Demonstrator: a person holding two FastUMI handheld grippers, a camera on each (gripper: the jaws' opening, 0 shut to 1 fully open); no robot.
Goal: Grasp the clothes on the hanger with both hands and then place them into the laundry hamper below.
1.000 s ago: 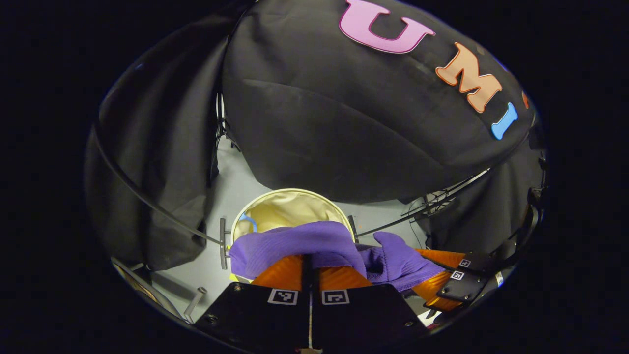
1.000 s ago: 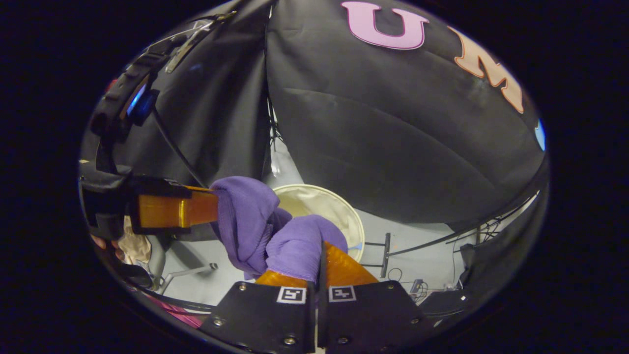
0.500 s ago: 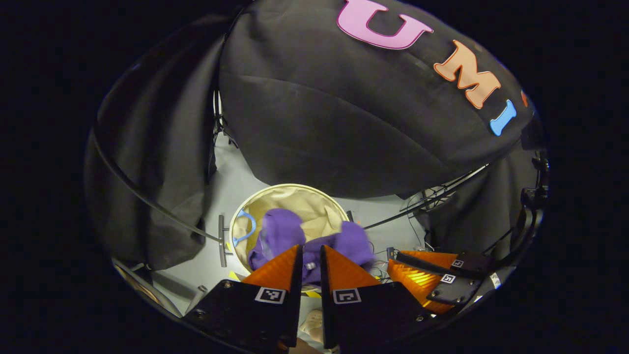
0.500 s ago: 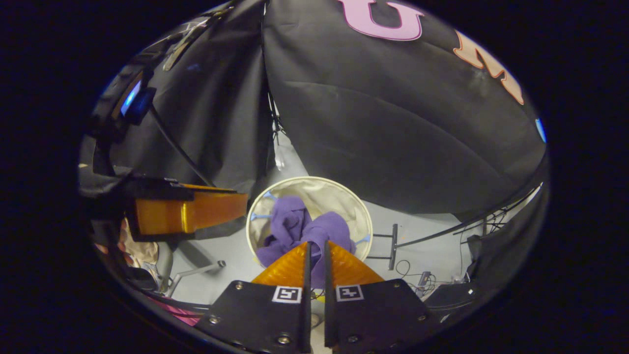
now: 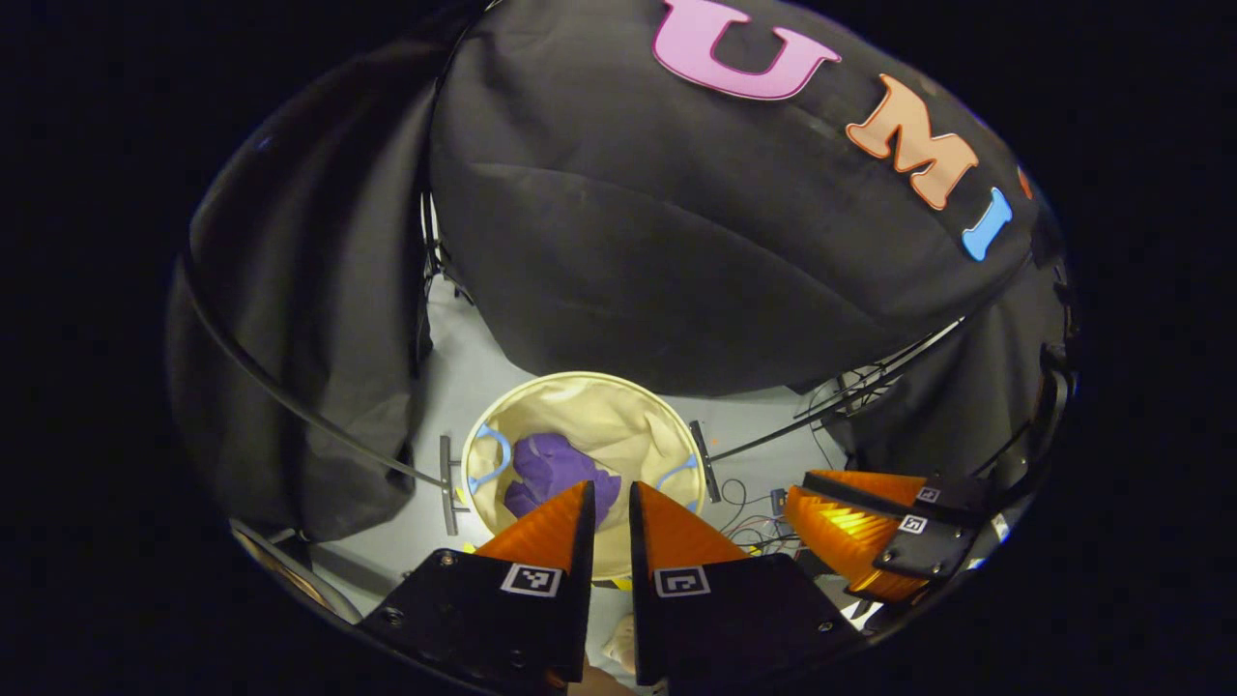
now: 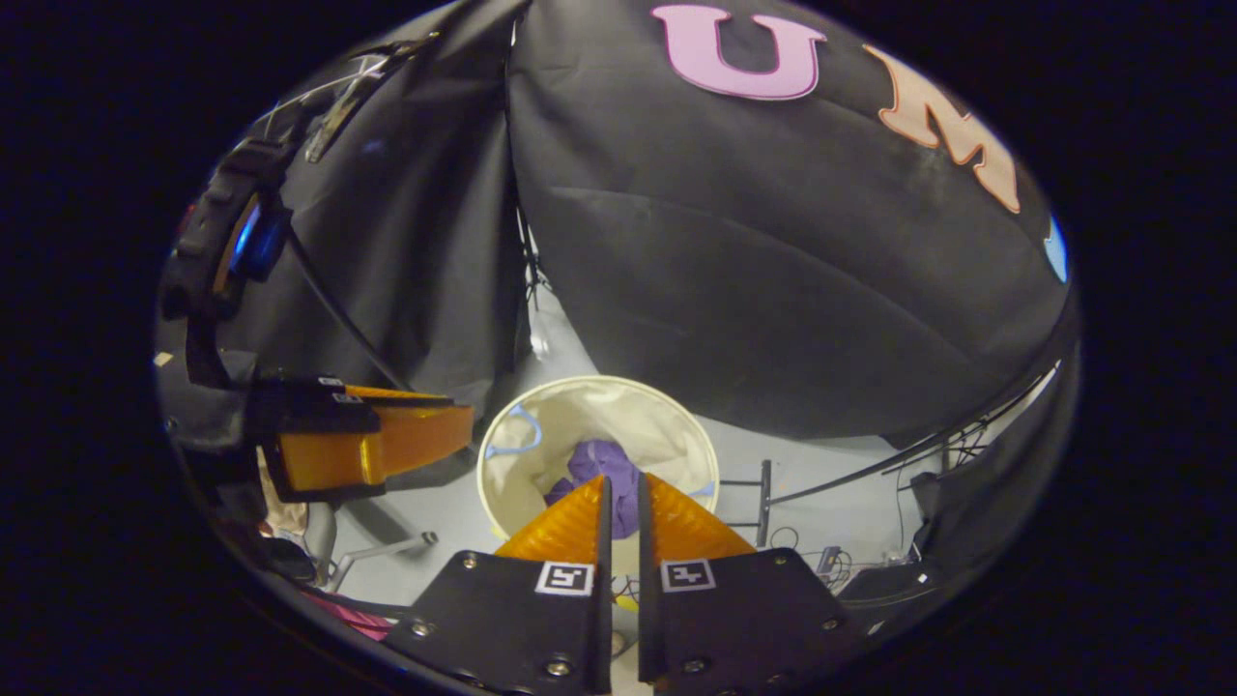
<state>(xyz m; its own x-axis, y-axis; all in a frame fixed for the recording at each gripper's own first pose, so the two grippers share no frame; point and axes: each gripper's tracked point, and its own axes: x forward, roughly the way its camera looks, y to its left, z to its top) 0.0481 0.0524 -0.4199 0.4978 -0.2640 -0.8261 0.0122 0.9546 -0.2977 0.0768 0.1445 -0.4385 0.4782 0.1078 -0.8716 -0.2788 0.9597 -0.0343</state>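
Overhead, both cameras look down past black booth cloth onto a pale grey floor.

Round laundry hamper, cream fabric, stands open-topped on the floor, with pale blue loop handles on its inner wall. In the right gripper view the same hamper sits at centre, below the jaws.

Purple clothes lie crumpled at the bottom of the hamper, toward its left side in the left gripper view; in the right gripper view the bundle shows just above the fingertips. Garment touches neither gripper.

Left gripper: jaws parted by a narrow gap, holding nothing, poised above the hamper's near rim. Seen side-on at the left of the right gripper view, well above the floor.

Right gripper: jaws also slightly apart, empty, over the hamper. It shows at lower right in the left gripper view, beside the hamper.

Thin metal stand bars flank the hamper; loose cables lie on the floor to its right.
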